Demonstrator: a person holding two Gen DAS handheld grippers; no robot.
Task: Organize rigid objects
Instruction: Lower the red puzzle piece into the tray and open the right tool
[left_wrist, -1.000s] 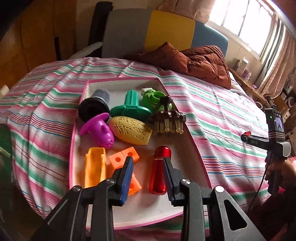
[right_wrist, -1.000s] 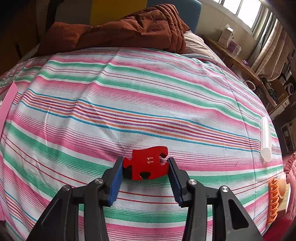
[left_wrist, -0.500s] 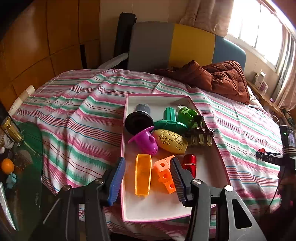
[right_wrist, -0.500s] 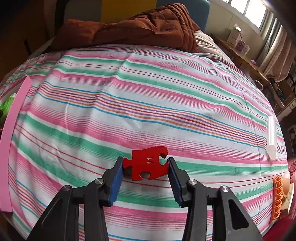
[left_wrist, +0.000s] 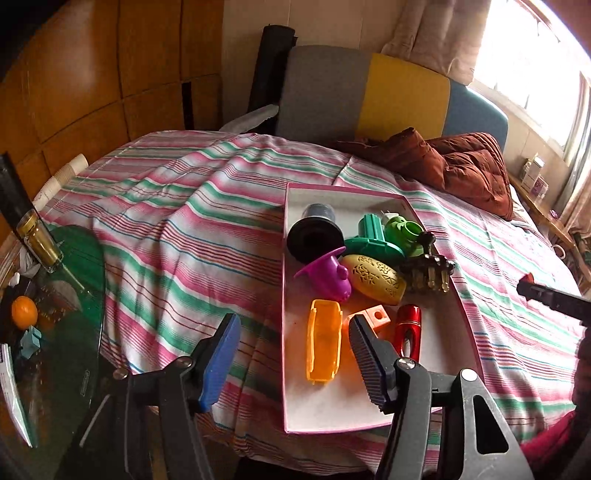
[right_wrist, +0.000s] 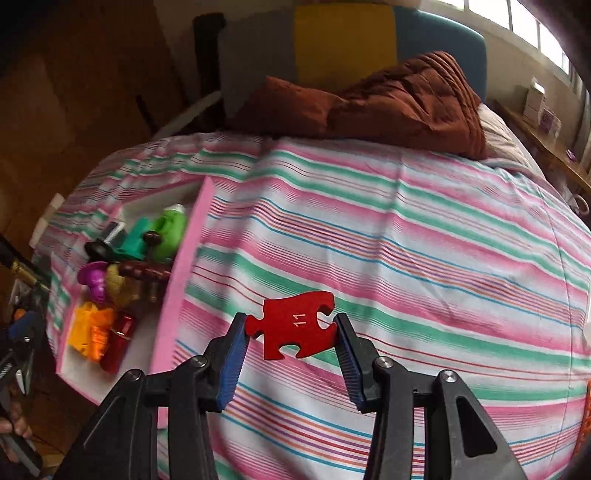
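Pink-rimmed white cardboard tray (left_wrist: 291, 369) near the bed's foot edge: many plastic items filed; left claw (left_wrist: 291, 354) just opening, empty; right claw (right_wrist: 291, 338) clamps flat red jigsaw-shaped piece (right_wrist: 295, 325), unfiled.

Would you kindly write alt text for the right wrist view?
The right gripper holds a red puzzle piece marked 11 between its blue pads, above a striped bedspread. At left, a pink-rimmed tray holds colourful plastic items; a brown quilt lies behind.

Left claw (left_wrist: 291, 354) has just been opening (nothing between), right claw (right_wrist: 290, 334) clamped.
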